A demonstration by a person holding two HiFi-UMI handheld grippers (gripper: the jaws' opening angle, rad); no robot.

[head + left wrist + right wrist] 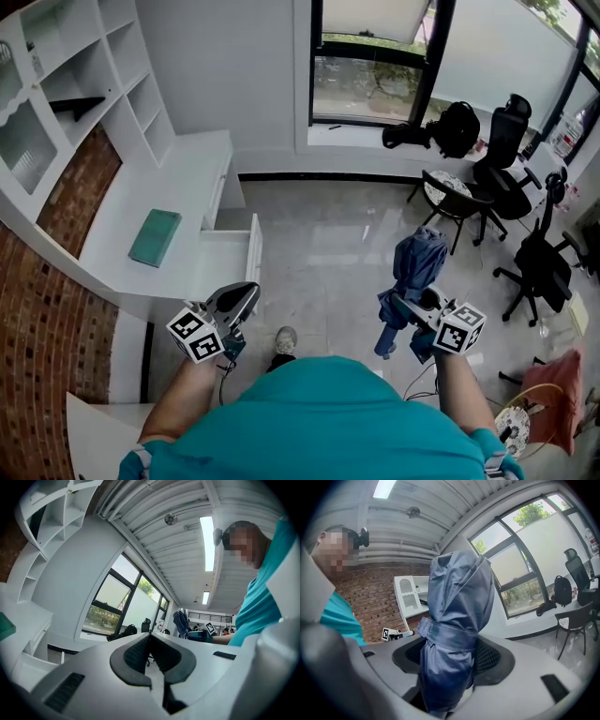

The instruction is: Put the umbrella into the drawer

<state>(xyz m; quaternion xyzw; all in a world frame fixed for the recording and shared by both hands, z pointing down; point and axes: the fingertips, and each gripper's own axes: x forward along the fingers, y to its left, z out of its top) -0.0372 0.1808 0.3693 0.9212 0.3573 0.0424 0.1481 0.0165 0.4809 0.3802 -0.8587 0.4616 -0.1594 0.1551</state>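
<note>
White desk ran along my left with a brick wall beside it. A teal book lay flat on top, well clear of anything I needed.

Just right of the book, the drawer stood pulled out from the desk front, open side up. By my read, the opening part was done.

Moving right, my left gripper hovered near the drawer's outer corner, out over the floor. The left gripper view showed its dark pads pressed together with nothing between them. Empty tool, then.

Across my body, the right gripper was clamped on the umbrella, a folded blue one with its strap wrapped round. In the right gripper view the jaws squeezed the umbrella just below that strap. It hung in the air above the grey floor, well apart from the drawer.

Far right, black office chairs stood by the window, no part of this.

So the tally was umbrella in hand, drawer open, and nothing inside it yet that I could see. What was left, as I judged it, was to carry the umbrella leftward to the drawer, lay it down lengthwise so it fit, and let go. After that, maybe a push with the free left tool to shut the drawer.
</note>
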